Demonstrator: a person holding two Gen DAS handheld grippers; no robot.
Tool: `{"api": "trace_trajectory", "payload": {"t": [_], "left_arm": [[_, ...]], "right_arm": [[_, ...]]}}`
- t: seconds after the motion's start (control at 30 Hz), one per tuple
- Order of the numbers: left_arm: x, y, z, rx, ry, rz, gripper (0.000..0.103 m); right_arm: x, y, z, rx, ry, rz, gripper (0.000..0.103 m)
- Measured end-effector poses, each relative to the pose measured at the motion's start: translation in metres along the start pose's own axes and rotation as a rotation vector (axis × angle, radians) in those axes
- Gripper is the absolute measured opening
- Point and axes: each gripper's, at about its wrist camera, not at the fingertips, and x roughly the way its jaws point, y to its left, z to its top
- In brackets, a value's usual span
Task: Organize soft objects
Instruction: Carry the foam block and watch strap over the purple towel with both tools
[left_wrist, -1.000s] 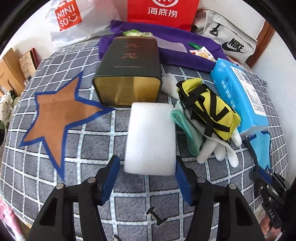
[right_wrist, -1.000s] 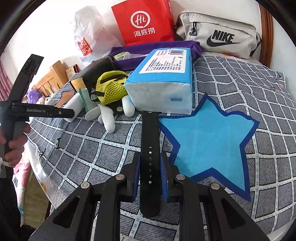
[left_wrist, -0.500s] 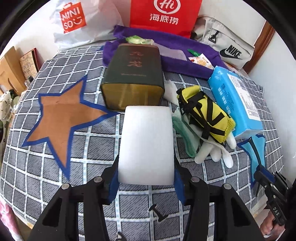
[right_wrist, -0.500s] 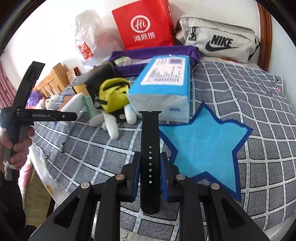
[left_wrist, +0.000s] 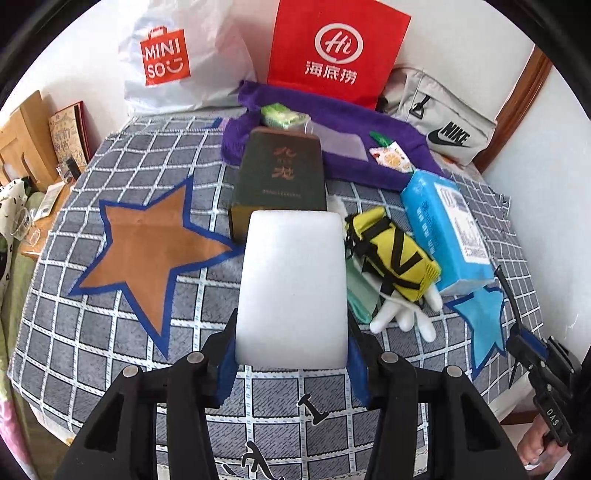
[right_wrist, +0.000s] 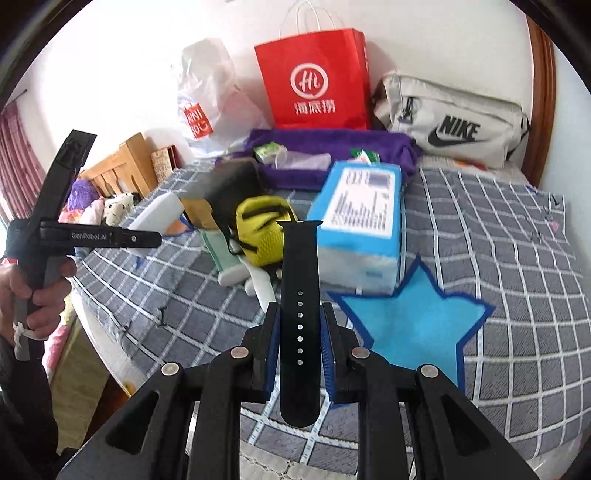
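Left gripper: jaws, open around white foam block 1 s ago, now clamp its sides; block lifts off checked cloth. Right gripper: raises black watch strap, far end now clear of cloth, w/ grip unchanged.

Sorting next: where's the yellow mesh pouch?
Left wrist view, right of centre: the yellow mesh pouch with black straps lies on white gloves, beside the blue tissue pack.
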Motion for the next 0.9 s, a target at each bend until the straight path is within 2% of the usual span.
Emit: {"api": "trace_trajectory", "payload": {"t": [0.3, 0.6, 0.9], "left_arm": [[-0.007, 0.006, 0.031, -0.018, -0.027, 0.004, 0.047], [-0.004, 0.005, 0.071, -0.012, -0.047, 0.022, 0.047], [0.002, 0.003, 0.11, -0.006, -0.064, 0.033, 0.047]], "right_arm": [[-0.001, -0.012, 0.05, 0.035, -0.048, -0.032, 0.02], [0.017, -0.027, 0.111, 0.072, -0.085, -0.056, 0.02], [0.029, -0.033, 0.15, 0.069, -0.114, -0.058, 0.02]]}}
